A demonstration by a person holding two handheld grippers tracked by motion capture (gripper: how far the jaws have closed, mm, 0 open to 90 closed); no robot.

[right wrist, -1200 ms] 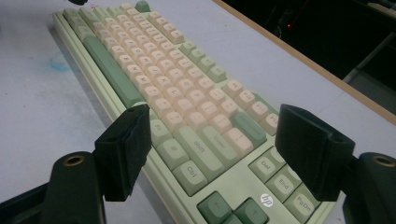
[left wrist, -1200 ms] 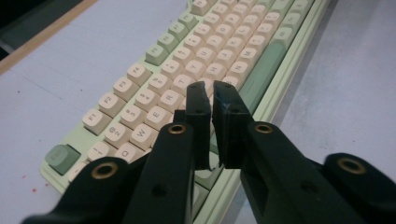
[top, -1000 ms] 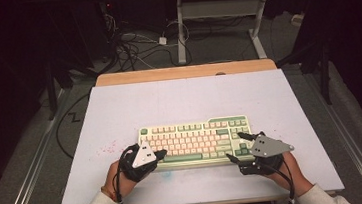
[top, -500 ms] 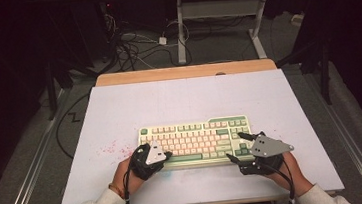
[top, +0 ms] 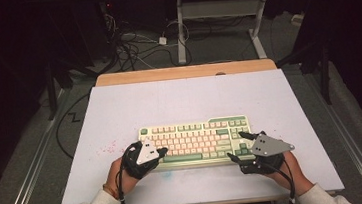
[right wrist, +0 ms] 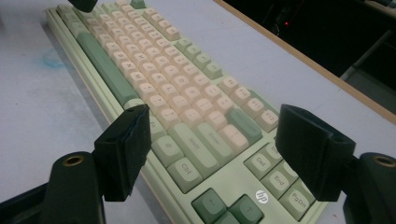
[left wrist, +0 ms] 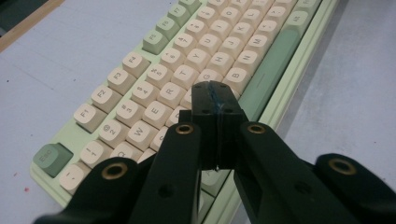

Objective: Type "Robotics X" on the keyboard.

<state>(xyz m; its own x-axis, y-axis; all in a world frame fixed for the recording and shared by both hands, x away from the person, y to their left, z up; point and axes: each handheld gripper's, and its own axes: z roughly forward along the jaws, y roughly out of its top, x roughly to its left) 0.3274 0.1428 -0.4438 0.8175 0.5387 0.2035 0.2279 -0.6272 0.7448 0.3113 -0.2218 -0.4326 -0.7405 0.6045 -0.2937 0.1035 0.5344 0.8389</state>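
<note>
A pale green keyboard point(top: 197, 130) with cream and green keys lies flat on the white table top point(top: 183, 96), near the front edge. My left gripper point(top: 162, 152) is shut with nothing in it. In the left gripper view its closed tips point(left wrist: 215, 95) hover just over the cream letter keys of the keyboard point(left wrist: 140, 74). My right gripper point(top: 237, 145) is open at the keyboard's right end. In the right gripper view it point(right wrist: 215, 114) straddles the keyboard point(right wrist: 187, 93), one jaw at the front edge and one above the navigation keys. Neither jaw presses on it.
A wooden strip point(top: 186, 72) borders the table's far edge. Beyond it, cables point(top: 133, 46) and a white desk frame point(top: 180, 32) stand on the dark floor. Pink specks point(top: 108, 149) mark the table left of the keyboard.
My left gripper has edged to the right, from beside the keyboard's left end to over its keys. The right gripper and the keyboard have stayed where they were.
</note>
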